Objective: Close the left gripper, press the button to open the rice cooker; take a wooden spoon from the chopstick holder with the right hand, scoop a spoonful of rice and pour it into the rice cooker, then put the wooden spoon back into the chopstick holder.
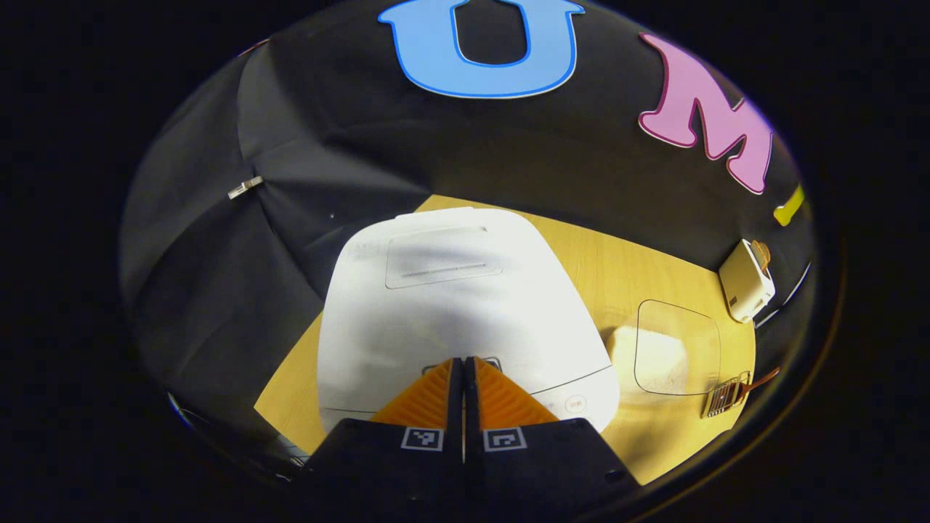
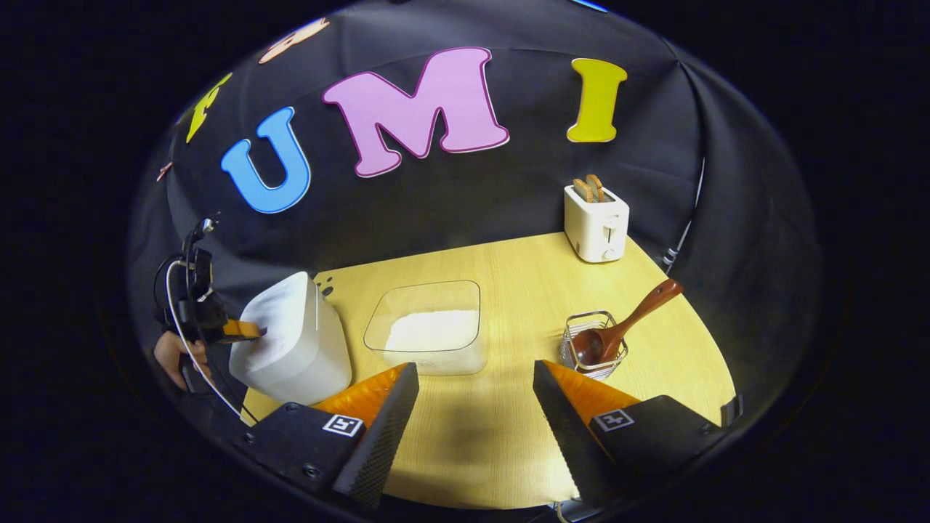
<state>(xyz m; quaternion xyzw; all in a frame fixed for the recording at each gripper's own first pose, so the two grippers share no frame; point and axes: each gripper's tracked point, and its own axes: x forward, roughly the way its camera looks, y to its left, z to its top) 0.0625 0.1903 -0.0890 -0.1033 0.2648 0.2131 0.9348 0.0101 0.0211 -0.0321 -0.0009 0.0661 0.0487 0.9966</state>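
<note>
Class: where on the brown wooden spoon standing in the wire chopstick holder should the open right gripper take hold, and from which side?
Grip the brown wooden spoon on its bare handle, from above: it sticks up clear of the wire chopstick holder, while the bowl sits down inside.

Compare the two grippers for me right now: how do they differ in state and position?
The left gripper is shut, its fingers pressed together; the right gripper is open with a wide gap. The left gripper's tip sits at the front of the closed white rice cooker, by its button; the right gripper hangs above bare table, apart from the wooden spoon in the wire holder. Both hold nothing.
</note>
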